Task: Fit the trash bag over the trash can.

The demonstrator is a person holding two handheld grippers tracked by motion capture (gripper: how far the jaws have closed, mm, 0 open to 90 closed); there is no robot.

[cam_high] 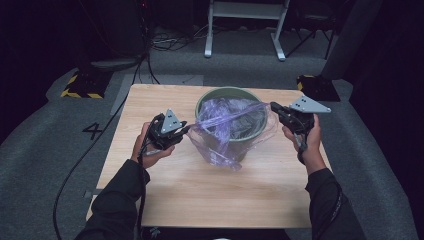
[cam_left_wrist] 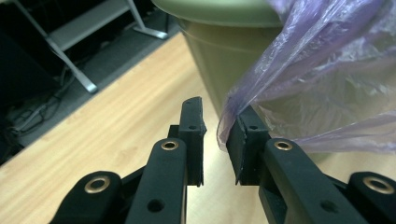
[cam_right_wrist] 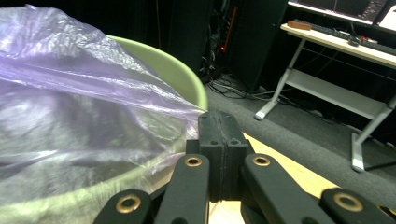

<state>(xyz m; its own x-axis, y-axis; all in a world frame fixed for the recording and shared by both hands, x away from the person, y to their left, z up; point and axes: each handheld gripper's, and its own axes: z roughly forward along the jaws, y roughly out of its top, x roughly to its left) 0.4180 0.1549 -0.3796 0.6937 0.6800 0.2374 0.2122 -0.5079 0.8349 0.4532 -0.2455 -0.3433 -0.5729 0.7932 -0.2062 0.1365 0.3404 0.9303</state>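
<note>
From the high view, a thin purple plastic bag (cam_high: 227, 127) drapes in and over the near rim of a green bin (cam_high: 235, 95) on the wooden table (cam_high: 200, 195), stretched between the left gripper (cam_high: 184, 131) and right gripper (cam_high: 276, 108); I judge it light, limp, slippery and easily torn. The left gripper view shows jaws spread, with the bag's edge (cam_left_wrist: 233, 116) lying on one pad, unpinched. In the right gripper view the jaws are pressed together on the bag's hem (cam_right_wrist: 184, 114), the place to hold.

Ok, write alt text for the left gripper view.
A black two-jaw left gripper stands slightly parted, a fold of purple plastic bag draped against its right-hand jaw. Behind stands a green bin on a wooden table.
</note>
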